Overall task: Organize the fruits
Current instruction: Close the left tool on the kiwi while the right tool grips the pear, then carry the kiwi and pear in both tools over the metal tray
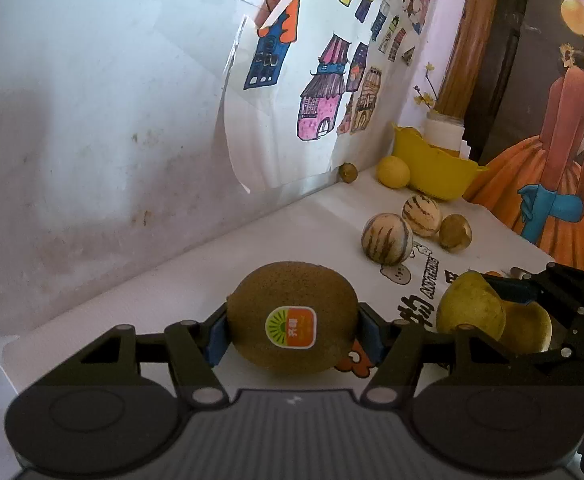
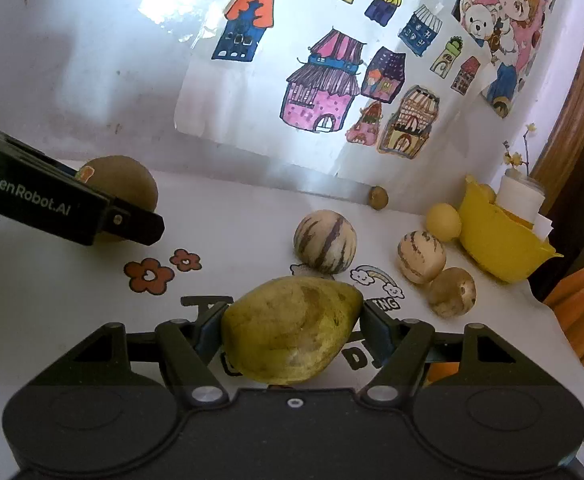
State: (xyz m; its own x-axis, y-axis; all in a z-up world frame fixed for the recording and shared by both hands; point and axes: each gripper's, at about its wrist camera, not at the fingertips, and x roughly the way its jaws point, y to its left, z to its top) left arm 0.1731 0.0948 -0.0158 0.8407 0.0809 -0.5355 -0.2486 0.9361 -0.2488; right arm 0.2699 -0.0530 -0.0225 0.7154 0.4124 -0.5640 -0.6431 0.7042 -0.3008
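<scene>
Two tongs are in use, both angled downward over the white surface. The left tongs are clamped on a kiwi, the blue pads pressing its two sides; an orange-and-green sticker faces the camera. The right tongs are clamped on a yellow-green fruit with brown blotches, gripped across its width. In the right wrist view the left tongs enter from the left edge, and their black body covers part of the kiwi. In the left wrist view the right tongs sit at the lower right, partly cut off by the frame.

Farther back on the surface lie two striped melons, a brownish round fruit, a small yellow fruit touching a yellow bowl, and a small brown fruit near the wall. The bowl's contents are hard to make out.
</scene>
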